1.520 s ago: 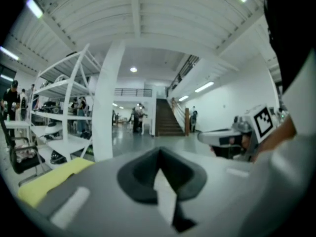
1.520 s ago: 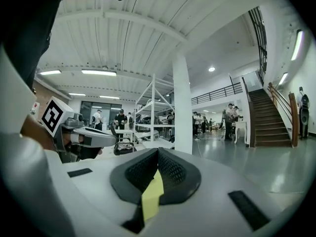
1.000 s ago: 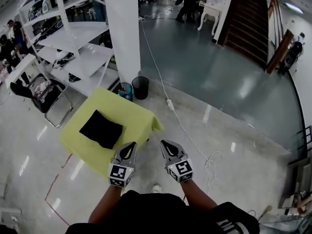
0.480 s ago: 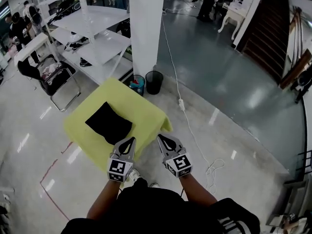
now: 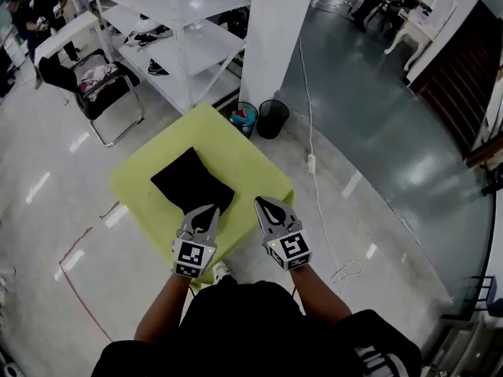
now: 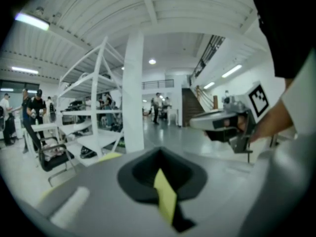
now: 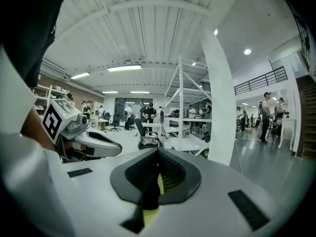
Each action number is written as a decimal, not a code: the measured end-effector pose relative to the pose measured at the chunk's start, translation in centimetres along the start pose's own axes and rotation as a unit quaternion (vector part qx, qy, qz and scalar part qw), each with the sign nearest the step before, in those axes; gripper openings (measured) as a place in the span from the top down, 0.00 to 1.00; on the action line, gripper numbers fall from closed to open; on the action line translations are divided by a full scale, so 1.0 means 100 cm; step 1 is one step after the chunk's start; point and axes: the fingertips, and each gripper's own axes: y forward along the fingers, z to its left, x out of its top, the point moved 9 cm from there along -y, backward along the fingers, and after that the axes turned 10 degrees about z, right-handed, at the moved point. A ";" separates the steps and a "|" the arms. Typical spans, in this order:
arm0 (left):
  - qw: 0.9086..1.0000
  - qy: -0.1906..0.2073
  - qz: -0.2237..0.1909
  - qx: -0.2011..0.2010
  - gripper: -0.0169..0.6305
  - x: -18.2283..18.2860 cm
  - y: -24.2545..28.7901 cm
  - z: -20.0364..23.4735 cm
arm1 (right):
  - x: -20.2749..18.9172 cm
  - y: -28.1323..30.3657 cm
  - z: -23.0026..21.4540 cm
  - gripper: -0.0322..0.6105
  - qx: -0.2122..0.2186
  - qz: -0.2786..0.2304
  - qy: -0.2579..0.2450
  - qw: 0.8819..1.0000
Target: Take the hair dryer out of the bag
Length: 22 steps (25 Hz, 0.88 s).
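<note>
"Which step am I on?"

"You are standing at the very start. The yellow table (image 5: 145,183) is lying just ahead of and below both claws. The black bag (image 5: 191,181) is resting on it, just beyond the tip of your left claw (image 5: 210,212) and ahead-left of your right claw (image 5: 264,206); neither seems to be touching it."

"And the claws?"

"Both are pressed together, pinching nothing. The hair dryer is not showing anywhere; I am judging that it is sitting inside the bag, ahead of the left claw."

"So what is coming next?"

"You are going to need spread jaws and the bag's mouth; I cannot tell which edge that is. One claw is likely pinning the cloth while the other is reaching in."
</note>
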 end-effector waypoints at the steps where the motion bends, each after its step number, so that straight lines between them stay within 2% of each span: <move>1: 1.000 -0.002 0.005 0.002 0.96 -0.005 0.001 0.006 | 0.002 0.008 0.001 0.94 0.004 0.000 -0.002 1.000; 4: 1.000 0.004 0.024 0.010 0.96 -0.023 0.004 0.020 | -0.002 0.030 0.005 0.94 0.016 0.012 -0.005 1.000; 8: 0.997 0.018 0.064 0.042 0.96 -0.047 0.015 0.027 | -0.017 0.054 0.004 0.94 0.046 0.038 0.004 0.998; 13: 0.994 0.006 0.088 0.069 0.96 -0.069 0.028 0.034 | -0.041 0.083 0.008 0.94 0.098 0.070 0.004 0.993; 17: 0.991 -0.044 0.115 0.057 0.96 -0.088 0.043 0.039 | -0.058 0.102 0.011 0.94 0.137 0.093 0.006 0.986; 20: 0.987 -0.054 0.139 0.064 0.96 -0.093 0.048 0.042 | -0.068 0.115 0.013 0.94 0.159 0.109 0.005 0.981; 22: 0.985 -0.050 0.157 0.060 0.84 -0.103 0.050 0.040 | -0.077 0.122 0.016 0.94 0.172 0.119 0.006 0.978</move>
